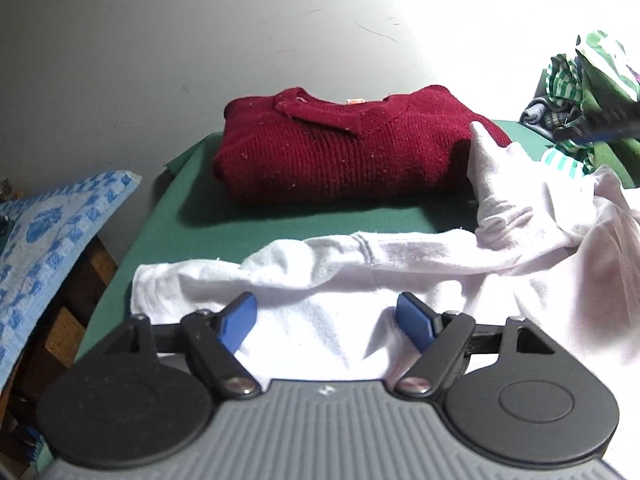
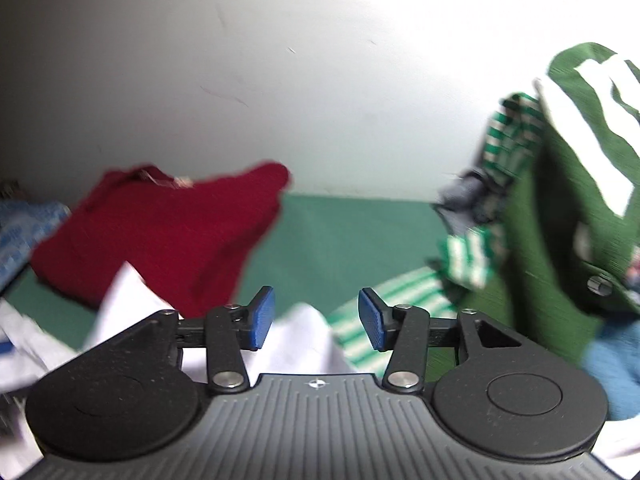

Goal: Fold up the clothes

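Observation:
A white garment (image 1: 360,256) lies crumpled across the near part of the green table (image 1: 224,216), one sleeve stretched left to right. My left gripper (image 1: 326,322) is open just above its near edge, blue pads apart with white cloth showing between them, not pinched. Behind it sits a folded dark red sweater (image 1: 340,152). In the right wrist view my right gripper (image 2: 316,320) is open above the white garment (image 2: 304,340), with nothing held. The red sweater (image 2: 160,236) lies to its left.
A pile of green and striped clothes (image 2: 560,208) rises at the right, also seen as the clothes pile (image 1: 588,92) far right. A blue patterned towel (image 1: 44,248) hangs off to the table's left. A grey wall (image 1: 200,32) stands behind the table.

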Tool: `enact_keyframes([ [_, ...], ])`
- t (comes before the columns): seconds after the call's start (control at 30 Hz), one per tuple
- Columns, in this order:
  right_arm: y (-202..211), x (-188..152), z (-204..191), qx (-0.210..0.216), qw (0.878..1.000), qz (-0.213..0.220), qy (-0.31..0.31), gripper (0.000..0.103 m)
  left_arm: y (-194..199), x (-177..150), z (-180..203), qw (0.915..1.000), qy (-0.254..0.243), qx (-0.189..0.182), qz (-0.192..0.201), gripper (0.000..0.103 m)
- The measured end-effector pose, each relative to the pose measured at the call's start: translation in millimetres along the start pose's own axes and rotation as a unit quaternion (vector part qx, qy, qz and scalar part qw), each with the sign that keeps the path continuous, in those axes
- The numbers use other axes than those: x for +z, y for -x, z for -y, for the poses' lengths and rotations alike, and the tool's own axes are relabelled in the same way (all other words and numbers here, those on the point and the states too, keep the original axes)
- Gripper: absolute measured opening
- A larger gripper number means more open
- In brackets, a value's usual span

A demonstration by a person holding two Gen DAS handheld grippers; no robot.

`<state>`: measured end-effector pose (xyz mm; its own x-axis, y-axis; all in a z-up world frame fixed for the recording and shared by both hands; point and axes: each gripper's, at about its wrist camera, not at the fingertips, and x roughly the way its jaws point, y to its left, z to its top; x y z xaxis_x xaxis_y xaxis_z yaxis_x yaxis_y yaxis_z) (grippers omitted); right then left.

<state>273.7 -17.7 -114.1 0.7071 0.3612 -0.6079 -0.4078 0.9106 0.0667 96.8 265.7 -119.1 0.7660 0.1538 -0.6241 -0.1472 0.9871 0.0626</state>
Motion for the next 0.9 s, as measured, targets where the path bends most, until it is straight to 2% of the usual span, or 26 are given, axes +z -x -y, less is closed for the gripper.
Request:
enact_keyframes([
  [0.07, -3.1, -10.8, 10.0, 0.007, 0.999, -0.032, 0.006, 0.051, 1.2, 3.0, 0.6, 1.0000, -0.004, -0.001, -0.002, 0.080],
  [0.1, -5.0, -15.2, 12.0, 0.023, 0.999, -0.039, -0.004, 0.051, 3.1, 6.3, 2.3, 0.9999, -0.011, -0.003, -0.002, 0.073],
  [0.13, -6.0, -19.4, 11.2, 0.034, 0.999, -0.038, -0.011, 0.050, 5.1, 9.5, 4.0, 0.9998, -0.018, -0.005, -0.002, 0.060],
  [0.17, -6.7, -22.2, 8.8, 0.035, 0.999, -0.033, -0.013, 0.050, 9.5, 17.7, 6.1, 0.9996, -0.024, -0.012, 0.007, 0.057],
  [0.23, -10.5, -24.8, 5.7, 0.035, 0.999, -0.029, -0.015, 0.042, 17.0, 39.0, 11.4, 0.9984, -0.028, -0.045, 0.022, 0.069],
  [0.27, -12.4, -25.0, 5.1, 0.034, 0.999, -0.029, -0.016, 0.037, 17.1, 52.1, 15.0, 0.9961, -0.029, -0.081, 0.020, 0.073],
  [0.33, -11.0, -24.3, 7.3, 0.037, 0.999, -0.028, -0.019, 0.035, 7.3, 72.3, 24.0, 0.9874, -0.029, -0.156, 0.005, 0.084],
  [0.43, -10.2, -20.3, 8.0, 0.041, 0.999, -0.022, -0.008, 0.039, -27.7, 87.5, 45.1, 0.9796, -0.033, -0.195, -0.035, 0.084],
  [0.53, -10.2, -14.5, 8.2, 0.037, 0.999, -0.011, 0.011, 0.048, -64.3, 91.8, 59.1, 0.9780, -0.025, -0.194, -0.073, 0.082],
  [0.57, -12.6, -11.9, 8.6, 0.039, 0.999, -0.012, 0.014, 0.051, -75.1, 91.9, 60.9, 0.9758, -0.015, -0.199, -0.089, 0.079],
  [0.63, -17.9, -7.1, 9.4, 0.046, 0.999, -0.017, 0.021, 0.050, -85.8, 90.3, 65.1, 0.9732, -0.003, -0.204, -0.106, 0.052],
  [0.67, -22.4, -6.2, 9.1, 0.058, 0.998, -0.030, 0.025, 0.047, -85.8, 90.6, 69.1, 0.9730, -0.010, -0.205, -0.105, 0.038],
  [0.7, -24.0, -6.4, 7.8, 0.063, 0.997, -0.038, 0.029, 0.027, -85.9, 91.5, 71.7, 0.9708, -0.014, -0.213, -0.109, 0.014],
  [0.77, -26.0, -6.6, 5.6, 0.072, 0.995, -0.052, 0.036, 0.010, -79.5, 93.9, 71.5, 0.9706, -0.018, -0.217, -0.103, 0.009],
  [0.8, -20.7, -6.4, 6.4, 0.076, 0.996, -0.042, 0.036, 0.008, -72.5, 94.6, 71.5, 0.9723, -0.027, -0.214, -0.090, 0.006],
  [0.9, 4.2, -0.3, 14.5, 0.079, 0.997, 0.015, 0.010, 0.006, -44.5, 108.0, 65.3, 0.9765, -0.051, -0.206, -0.038, 0.006],
])
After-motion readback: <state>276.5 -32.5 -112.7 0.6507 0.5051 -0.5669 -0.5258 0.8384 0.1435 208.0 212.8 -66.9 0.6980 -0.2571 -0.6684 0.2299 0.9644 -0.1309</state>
